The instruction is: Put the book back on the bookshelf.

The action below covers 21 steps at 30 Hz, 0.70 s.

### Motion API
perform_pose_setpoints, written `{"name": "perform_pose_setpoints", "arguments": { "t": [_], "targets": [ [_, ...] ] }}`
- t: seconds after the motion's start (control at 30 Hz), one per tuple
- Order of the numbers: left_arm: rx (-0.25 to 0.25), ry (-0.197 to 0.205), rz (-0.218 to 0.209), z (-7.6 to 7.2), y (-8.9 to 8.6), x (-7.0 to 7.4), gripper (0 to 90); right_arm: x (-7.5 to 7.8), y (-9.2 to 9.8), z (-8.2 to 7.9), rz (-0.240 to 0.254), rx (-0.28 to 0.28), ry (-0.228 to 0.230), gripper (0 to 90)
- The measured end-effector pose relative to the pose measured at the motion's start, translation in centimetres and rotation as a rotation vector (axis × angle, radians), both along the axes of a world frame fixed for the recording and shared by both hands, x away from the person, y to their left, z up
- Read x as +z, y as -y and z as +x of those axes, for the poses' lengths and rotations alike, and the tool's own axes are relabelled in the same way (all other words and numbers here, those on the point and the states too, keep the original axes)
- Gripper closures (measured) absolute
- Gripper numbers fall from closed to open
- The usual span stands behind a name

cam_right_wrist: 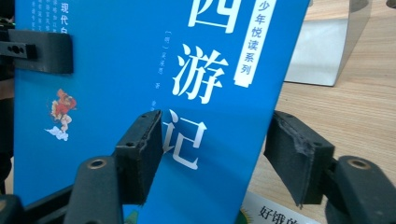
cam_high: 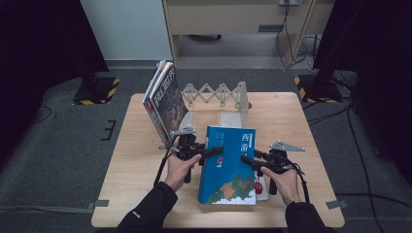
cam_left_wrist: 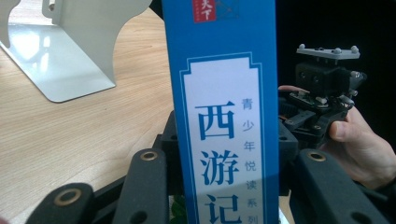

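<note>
here the blue book (cam_high: 228,165) sits at the 6 o'clock part of the tabletop (cam_high: 131,160), tilted up off a second book (cam_high: 261,187) that lies flat under it; only a white corner of that lower one shows. the raised pose suggests the blue book is being stood upright for shelving.

the left gripper (cam_high: 206,152) meets the book at its 9 o'clock edge. in the left gripper view the spine (cam_left_wrist: 224,116) stands between the two black jaws, which sit narrow on either side of it; actual pad contact cannot be told. the right gripper (cam_high: 248,160) meets the 3 o'clock edge. in the right gripper view one jaw lies on the cover and the other stands clear behind the edge, so the jaws are partly open around the book, not clamped. two-sided support likely keeps the book from toppling.

at 12 o'clock stands a white metal bookend (cam_high: 232,118) with a folding rack (cam_high: 216,92), and at 11 o'clock leaning books (cam_high: 164,99) rest against it, the probable destination.
</note>
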State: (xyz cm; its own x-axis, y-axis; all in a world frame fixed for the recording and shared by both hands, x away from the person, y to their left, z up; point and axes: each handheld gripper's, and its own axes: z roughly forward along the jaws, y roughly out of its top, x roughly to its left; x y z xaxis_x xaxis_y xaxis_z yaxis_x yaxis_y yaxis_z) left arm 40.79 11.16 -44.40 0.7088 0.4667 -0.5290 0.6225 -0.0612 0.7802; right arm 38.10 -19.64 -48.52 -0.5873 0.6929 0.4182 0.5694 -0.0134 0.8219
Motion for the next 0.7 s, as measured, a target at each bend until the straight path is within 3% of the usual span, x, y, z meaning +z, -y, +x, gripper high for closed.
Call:
{"name": "perform_pose_setpoints", "arguments": {
  "t": [0.27,0.47,0.6,0.7],
  "targets": [
    [-0.013,0.025,-0.015,0.0,0.2,0.5,60.3,0.8,0.1,-0.1,-0.022,-0.011,0.024,39.8],
    [-0.014,0.099,-0.028,-0.2,0.1,1.8,60.6,1.9,0.0,0.0,-0.008,-0.031,0.074,42.3],
    [-0.016,0.144,0.015,-0.8,0.2,1.9,60.1,2.1,0.0,0.0,-0.011,-0.025,0.100,43.7],
    [-0.002,0.142,0.016,-0.9,0.0,1.7,59.7,1.9,-0.3,-0.1,-0.022,-0.023,0.111,44.0]
  ]
}}
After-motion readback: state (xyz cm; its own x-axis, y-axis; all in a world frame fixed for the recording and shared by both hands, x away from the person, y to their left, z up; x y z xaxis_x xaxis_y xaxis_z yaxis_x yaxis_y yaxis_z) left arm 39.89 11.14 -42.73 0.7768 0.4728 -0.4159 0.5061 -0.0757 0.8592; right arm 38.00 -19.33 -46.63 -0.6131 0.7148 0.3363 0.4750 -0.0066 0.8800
